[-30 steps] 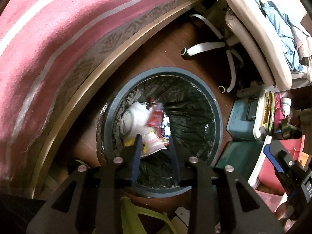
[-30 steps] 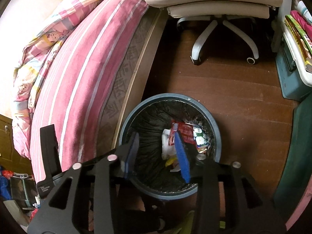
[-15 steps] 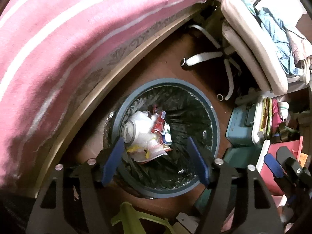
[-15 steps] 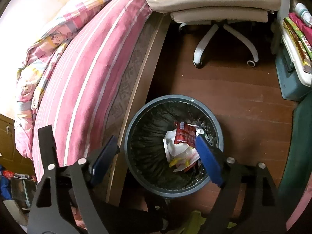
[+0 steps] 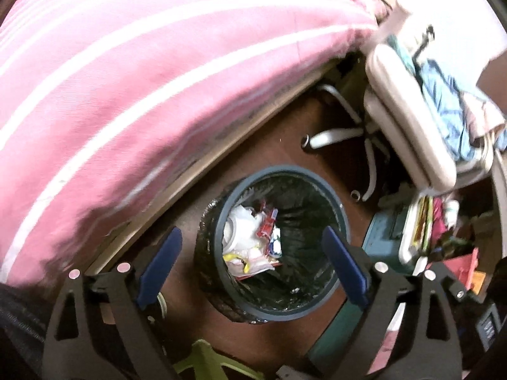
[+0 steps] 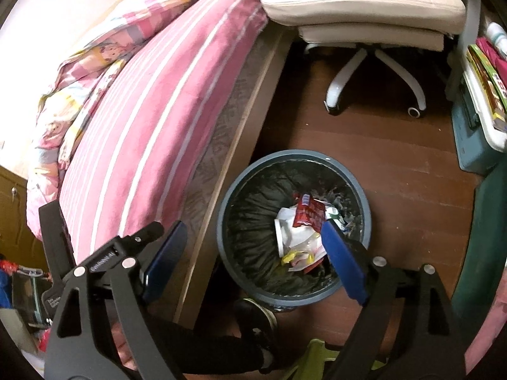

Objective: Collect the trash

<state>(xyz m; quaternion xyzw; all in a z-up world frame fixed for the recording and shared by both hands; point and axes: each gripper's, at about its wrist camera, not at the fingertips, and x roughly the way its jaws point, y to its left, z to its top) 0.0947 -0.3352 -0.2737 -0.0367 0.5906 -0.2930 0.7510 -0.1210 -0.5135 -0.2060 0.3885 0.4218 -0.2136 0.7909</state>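
Left claw: left gripper, jaws wide and opening further, blue pads bare, nothing gripped.
Right claw: right gripper, jaws spread wide, nothing between the pads.
Bin: round grey trash bin with black liner, standing on the wood floor just beside the bed frame.
Trash: heap of wrappers, white crumpled plastic, a red packet, yellow scraps, lying in the bin's bottom.
Trash vs left claw: below and ahead of the tips, between the two pads, nearer the left pad; no contact.
Trash vs right claw: below, close by the right pad, which overlaps the heap's edge in view; well clear of the other pad.
Left view only: clothes piled on the chair seat.
Right view only: person's dark shoe at the bin's near side; patterned quilt on the pink striped bed; the left gripper's body at the left edge.
Both views: white-legged office chair beyond the bin; teal box to the right.
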